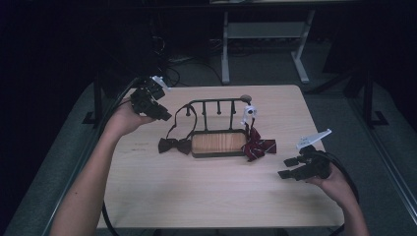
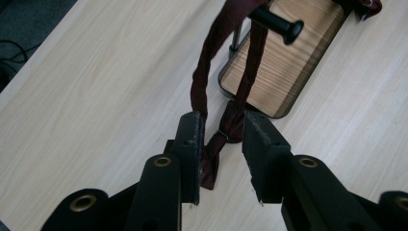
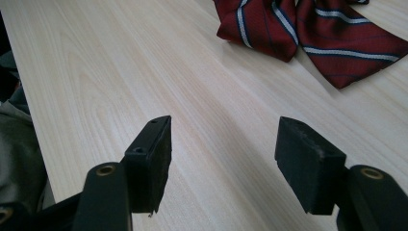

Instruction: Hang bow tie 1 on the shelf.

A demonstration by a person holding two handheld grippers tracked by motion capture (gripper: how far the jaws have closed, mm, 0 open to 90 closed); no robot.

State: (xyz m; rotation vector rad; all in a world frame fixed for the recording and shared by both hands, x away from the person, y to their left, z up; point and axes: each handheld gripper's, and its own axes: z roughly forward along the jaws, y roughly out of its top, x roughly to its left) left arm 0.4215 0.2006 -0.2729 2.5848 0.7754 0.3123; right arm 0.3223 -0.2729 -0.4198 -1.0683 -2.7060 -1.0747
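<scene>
Left gripper (image 2: 221,139): jaws partly spread, nothing pinched; dark bow tie (image 1: 174,145) strap loop (image 2: 204,72) hung from rack (image 1: 219,129) peg (image 2: 276,23), knot seen between fingertips, bow on table (image 1: 211,196) beneath.

Right gripper (image 3: 223,149): jaws spread wide, empty; striped bow tie (image 3: 308,33) lying ahead of fingertips, well apart.

Step judged: dark bow tie approached beside peg. Next move judged: jaws to be closed on strap near knot.

High view overhead facing forward, gripper views close, sharing table (image 1: 206,187).
</scene>
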